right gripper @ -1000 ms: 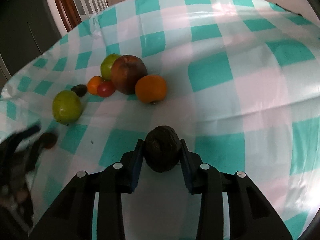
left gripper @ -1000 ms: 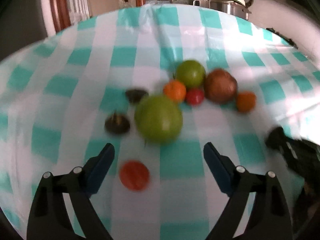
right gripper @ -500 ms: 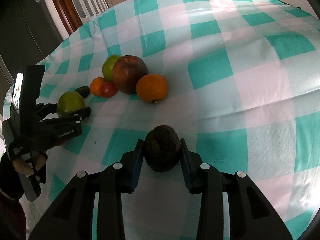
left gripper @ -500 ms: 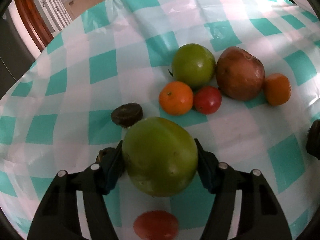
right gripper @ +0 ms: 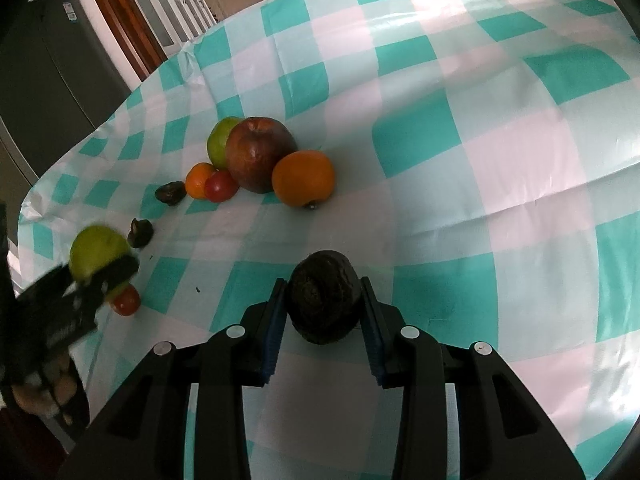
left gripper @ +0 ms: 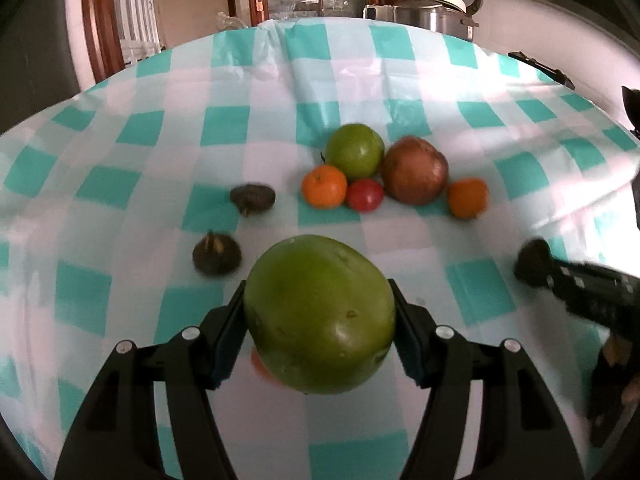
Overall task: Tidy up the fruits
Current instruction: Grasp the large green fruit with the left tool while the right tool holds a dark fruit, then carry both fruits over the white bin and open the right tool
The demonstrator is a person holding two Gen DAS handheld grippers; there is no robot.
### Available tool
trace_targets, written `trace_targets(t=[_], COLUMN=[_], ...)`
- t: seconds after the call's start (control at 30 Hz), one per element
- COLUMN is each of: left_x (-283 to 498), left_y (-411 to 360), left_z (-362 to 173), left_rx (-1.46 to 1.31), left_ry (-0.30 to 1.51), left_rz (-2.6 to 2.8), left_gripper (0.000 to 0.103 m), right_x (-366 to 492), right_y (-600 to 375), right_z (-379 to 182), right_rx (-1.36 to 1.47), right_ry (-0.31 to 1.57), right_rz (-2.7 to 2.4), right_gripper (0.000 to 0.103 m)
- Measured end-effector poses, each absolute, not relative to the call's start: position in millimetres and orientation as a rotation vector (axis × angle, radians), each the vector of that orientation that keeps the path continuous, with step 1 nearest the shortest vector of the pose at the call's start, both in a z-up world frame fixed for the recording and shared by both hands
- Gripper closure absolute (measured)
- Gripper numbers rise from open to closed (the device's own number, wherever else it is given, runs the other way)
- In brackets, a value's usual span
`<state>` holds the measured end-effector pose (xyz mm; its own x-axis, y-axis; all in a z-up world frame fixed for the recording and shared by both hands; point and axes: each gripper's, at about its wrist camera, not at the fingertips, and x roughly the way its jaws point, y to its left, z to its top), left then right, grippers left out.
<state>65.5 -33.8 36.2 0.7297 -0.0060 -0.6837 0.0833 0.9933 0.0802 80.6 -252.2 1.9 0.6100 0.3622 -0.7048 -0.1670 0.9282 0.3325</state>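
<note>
My left gripper (left gripper: 317, 291) is shut on a big green fruit (left gripper: 320, 316), with both blue pads against its sides. The fruit hides most of a red tomato (left gripper: 260, 364) on the checked cloth below. Farther off sits a cluster: a green apple (left gripper: 354, 152), a brown-red apple (left gripper: 414, 170), two oranges (left gripper: 324, 186) (left gripper: 467, 198) and a small tomato (left gripper: 364, 195). Two dark fruits (left gripper: 253, 197) (left gripper: 217, 254) lie to its left. My right gripper (right gripper: 323, 284) is shut on a dark avocado (right gripper: 324, 296) low over the cloth. It also shows at the right in the left wrist view.
The teal and white checked tablecloth (right gripper: 460, 128) covers a round table that drops away at the left and far edges. A rice cooker (left gripper: 436, 4) stands behind the table. A dark cabinet (right gripper: 48, 80) is off the left side. A hand (right gripper: 44, 392) holds the left gripper.
The left gripper moved up around the big green fruit and shut on it, then drew back with it. The right gripper stayed still, holding the avocado.
</note>
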Motion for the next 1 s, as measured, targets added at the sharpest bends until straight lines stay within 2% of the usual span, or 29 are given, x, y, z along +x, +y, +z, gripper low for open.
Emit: trace_targets(t=[0.13,0.3,0.63,0.8,1.0], left_x=[26,-42,-231,-310,-377], left_y=[-29,-5,93,144,208], left_z=[44,63,80,67,4], left_rx=[0.059,0.014,-0.062,-0.099,-0.151], left_ry=[0.733,0.657,0.565,0.595,0.726], left_rz=[-0.051,-0.03,0.059,0.169,0.359], left_gripper=[0.038,0.038,0.038,0.038,0.038], right_x=[57,-10,-151,-215,-277], right_y=[-240,-198,-94,-9,77], right_z=[11,39,75,80,40], right_rx=[0.234,0.195,0.035,-0.141,-0.407], right_ry=[0.86,0.774,0.698,0.692,0.751], right_rz=[0.319,0.422,0.689,0.898,1.071], right_gripper=[0.067,0.067,0.067,0.067,0.067])
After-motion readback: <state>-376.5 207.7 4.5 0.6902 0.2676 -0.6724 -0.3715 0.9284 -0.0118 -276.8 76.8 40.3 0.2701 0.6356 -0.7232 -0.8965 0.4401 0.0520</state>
